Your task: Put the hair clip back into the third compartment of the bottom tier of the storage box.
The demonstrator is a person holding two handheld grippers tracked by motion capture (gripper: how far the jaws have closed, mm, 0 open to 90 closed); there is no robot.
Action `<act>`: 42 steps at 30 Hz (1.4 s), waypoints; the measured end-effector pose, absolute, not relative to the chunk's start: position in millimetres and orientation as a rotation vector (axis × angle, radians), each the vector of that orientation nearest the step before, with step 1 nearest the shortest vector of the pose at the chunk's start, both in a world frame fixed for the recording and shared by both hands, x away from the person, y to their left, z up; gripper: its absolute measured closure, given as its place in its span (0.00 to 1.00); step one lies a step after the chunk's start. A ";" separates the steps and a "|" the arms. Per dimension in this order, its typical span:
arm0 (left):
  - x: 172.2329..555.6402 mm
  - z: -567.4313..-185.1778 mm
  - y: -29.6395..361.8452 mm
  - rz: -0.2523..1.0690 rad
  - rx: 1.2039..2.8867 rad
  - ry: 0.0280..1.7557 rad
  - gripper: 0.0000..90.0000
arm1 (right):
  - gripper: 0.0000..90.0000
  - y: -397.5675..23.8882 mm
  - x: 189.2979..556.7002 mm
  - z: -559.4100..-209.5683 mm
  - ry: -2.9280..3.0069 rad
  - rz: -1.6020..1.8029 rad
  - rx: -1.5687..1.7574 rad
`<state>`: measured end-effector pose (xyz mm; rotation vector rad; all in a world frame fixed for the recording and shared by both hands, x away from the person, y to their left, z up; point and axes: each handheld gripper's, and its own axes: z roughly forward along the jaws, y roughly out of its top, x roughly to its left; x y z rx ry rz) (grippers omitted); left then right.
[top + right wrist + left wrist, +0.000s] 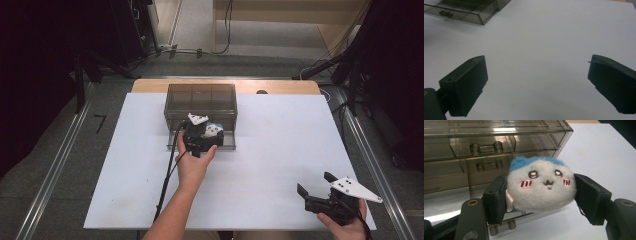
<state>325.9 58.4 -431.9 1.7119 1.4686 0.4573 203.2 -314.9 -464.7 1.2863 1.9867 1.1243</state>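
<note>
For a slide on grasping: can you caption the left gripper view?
Left tongs clamp a white plush face with a blue top before a smoky clear plastic drawer cabinet.

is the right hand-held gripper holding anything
No, the right hand-held gripper has its jaws wide apart with just bare white table between them.

left gripper (202,131): black, grey plate | right gripper (316,186): black, possibly cabled

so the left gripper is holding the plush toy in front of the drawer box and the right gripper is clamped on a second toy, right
Not quite. The left gripper does hold the plush toy in front of the drawer box, but the right gripper holds nothing: the right gripper view shows its jaws wide apart over the bare white table.
</note>
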 end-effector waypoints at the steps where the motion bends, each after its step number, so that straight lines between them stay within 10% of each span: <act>1: 326.5 -432.8 57.2 0.460 1.710 1.470 0.35 | 0.02 -314.9 203.2 -464.6 1.987 1.125 1.286; 42: 343.4 -459.7 25.6 0.441 1.747 1.504 0.35 | 0.02 -316.3 203.5 -464.5 1.991 1.131 1.283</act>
